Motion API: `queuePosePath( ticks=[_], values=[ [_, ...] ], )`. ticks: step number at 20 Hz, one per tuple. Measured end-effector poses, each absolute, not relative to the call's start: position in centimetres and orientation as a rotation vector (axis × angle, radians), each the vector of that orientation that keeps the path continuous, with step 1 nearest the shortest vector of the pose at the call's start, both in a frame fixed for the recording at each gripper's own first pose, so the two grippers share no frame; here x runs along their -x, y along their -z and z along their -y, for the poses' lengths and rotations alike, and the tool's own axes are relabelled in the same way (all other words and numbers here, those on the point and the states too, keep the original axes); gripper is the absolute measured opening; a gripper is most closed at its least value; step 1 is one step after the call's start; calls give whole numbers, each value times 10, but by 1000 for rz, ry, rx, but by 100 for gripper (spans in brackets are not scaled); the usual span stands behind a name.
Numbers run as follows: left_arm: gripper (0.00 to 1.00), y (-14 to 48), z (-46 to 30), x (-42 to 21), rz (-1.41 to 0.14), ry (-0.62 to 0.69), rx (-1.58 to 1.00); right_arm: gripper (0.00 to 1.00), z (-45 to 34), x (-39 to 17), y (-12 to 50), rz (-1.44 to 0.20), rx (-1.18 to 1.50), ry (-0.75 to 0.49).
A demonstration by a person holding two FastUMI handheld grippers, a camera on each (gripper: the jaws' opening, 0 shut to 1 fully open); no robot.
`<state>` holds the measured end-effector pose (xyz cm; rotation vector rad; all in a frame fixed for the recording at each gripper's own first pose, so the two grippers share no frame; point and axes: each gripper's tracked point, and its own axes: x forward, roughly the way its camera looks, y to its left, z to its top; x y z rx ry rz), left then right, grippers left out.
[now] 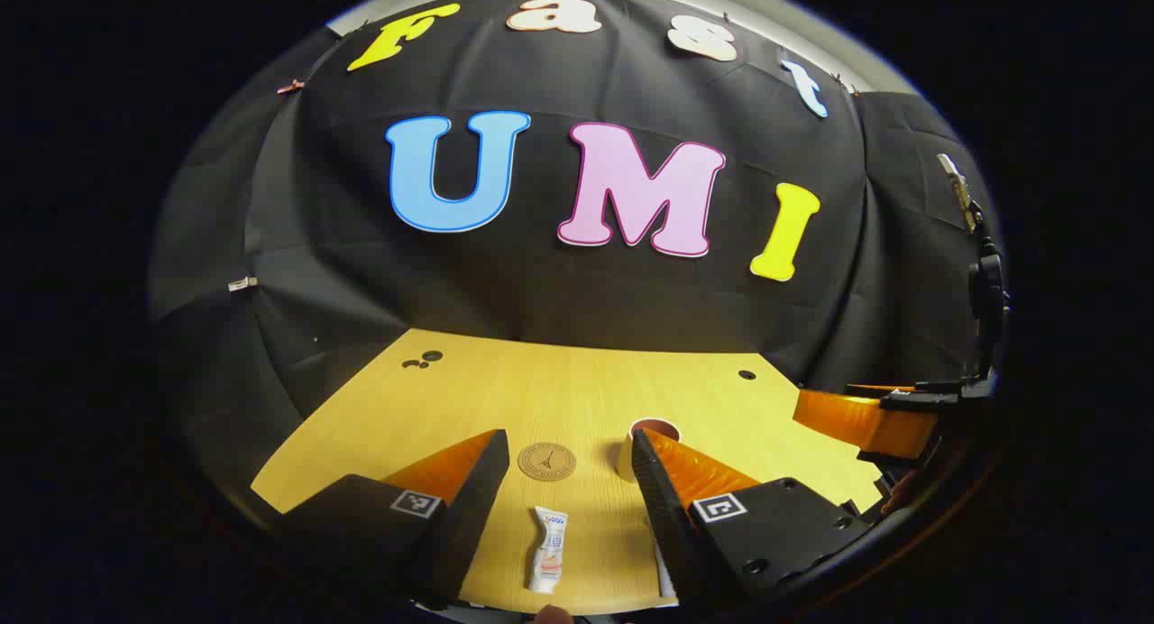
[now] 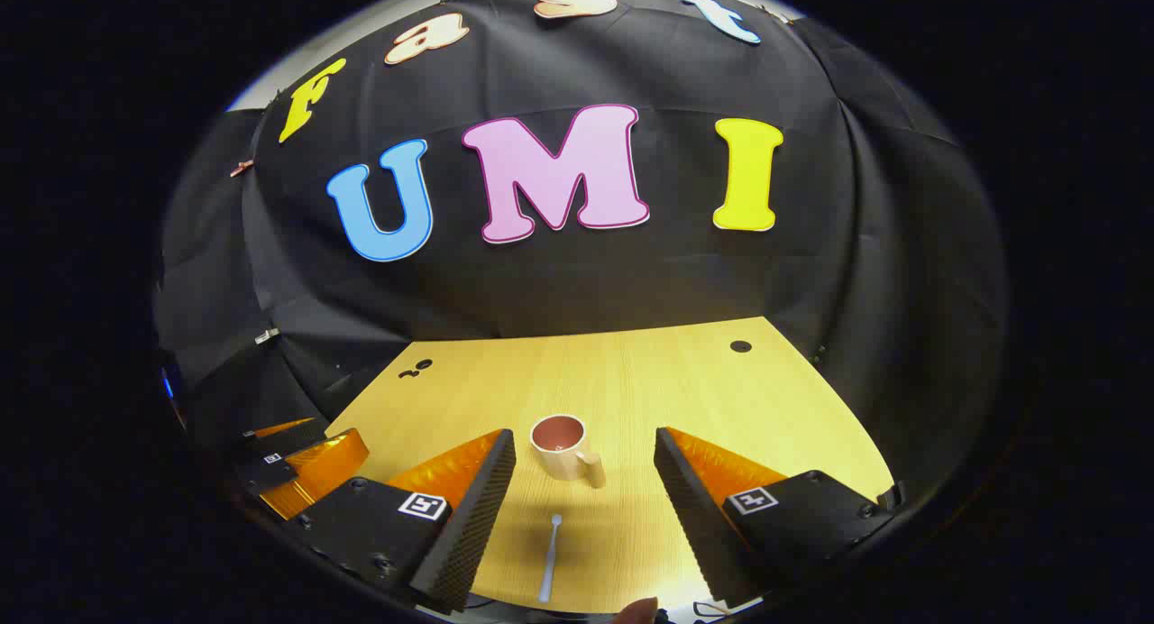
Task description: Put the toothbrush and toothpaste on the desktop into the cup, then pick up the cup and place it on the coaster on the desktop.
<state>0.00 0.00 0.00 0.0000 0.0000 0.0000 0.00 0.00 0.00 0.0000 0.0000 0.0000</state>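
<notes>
Well, in the left gripper view my left tongs (image 1: 563,507) gape empty over the bench (image 1: 559,390); the toothpaste (image 1: 548,549) lies flat between them, soft and light, best pinched across its middle, coaster (image 1: 546,461) beyond. In the right gripper view my right tongs (image 2: 581,507) gape over the toothbrush (image 2: 550,556), thin, stiff, slippery; the cup (image 2: 563,448) stands just past it.

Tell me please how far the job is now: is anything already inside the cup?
Nothing looks done yet. The toothpaste lies flat on the desktop between the open left gripper. The toothbrush lies before the open right gripper. The cup looks empty and stands off the coaster. Both items, then the cup move, are left.
</notes>
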Motion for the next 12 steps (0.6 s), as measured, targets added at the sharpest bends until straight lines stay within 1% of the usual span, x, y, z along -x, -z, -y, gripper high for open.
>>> queuePosePath(
  ticks=[1,7,12],
  values=[
    [86,2,-1,-1,-8,-3,2,96,-1,1,1,-2,4,-1],
    [86,26,2,-9,-85,18,16,96,-1,1,11,-21,16,-6],
    [86,52,-2,-24,-156,7,20,96,1,1,18,-37,30,-6]
  ],
)
